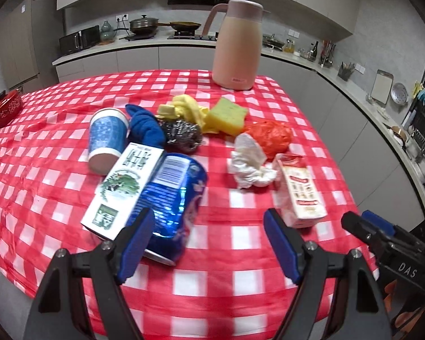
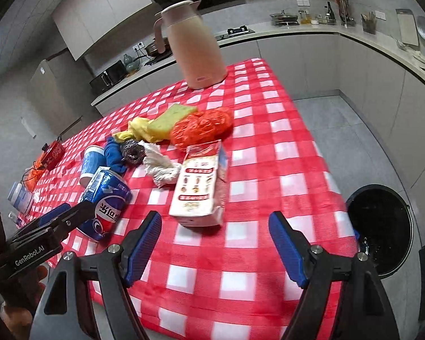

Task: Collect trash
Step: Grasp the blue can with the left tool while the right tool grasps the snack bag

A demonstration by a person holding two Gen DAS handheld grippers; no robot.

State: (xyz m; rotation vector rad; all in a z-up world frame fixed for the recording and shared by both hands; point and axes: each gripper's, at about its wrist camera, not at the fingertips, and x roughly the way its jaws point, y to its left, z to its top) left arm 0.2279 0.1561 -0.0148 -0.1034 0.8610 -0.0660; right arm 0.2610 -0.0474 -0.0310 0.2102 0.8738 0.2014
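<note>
The red checked table (image 2: 269, 147) lies under both grippers. Beyond them, far ahead, stands the pink jug (image 1: 236, 45). Right of the right gripper (image 2: 215, 243), down on the floor, is the black bin (image 2: 382, 226). The right gripper has its jaws spread wide, empty, with the pink carton (image 2: 199, 184) just ahead. The left gripper (image 1: 209, 240) is also spread, empty; the blue can (image 1: 171, 198) and the white carton (image 1: 121, 187) lie beside its left finger. Crumpled tissue (image 1: 250, 167) is further ahead.
</note>
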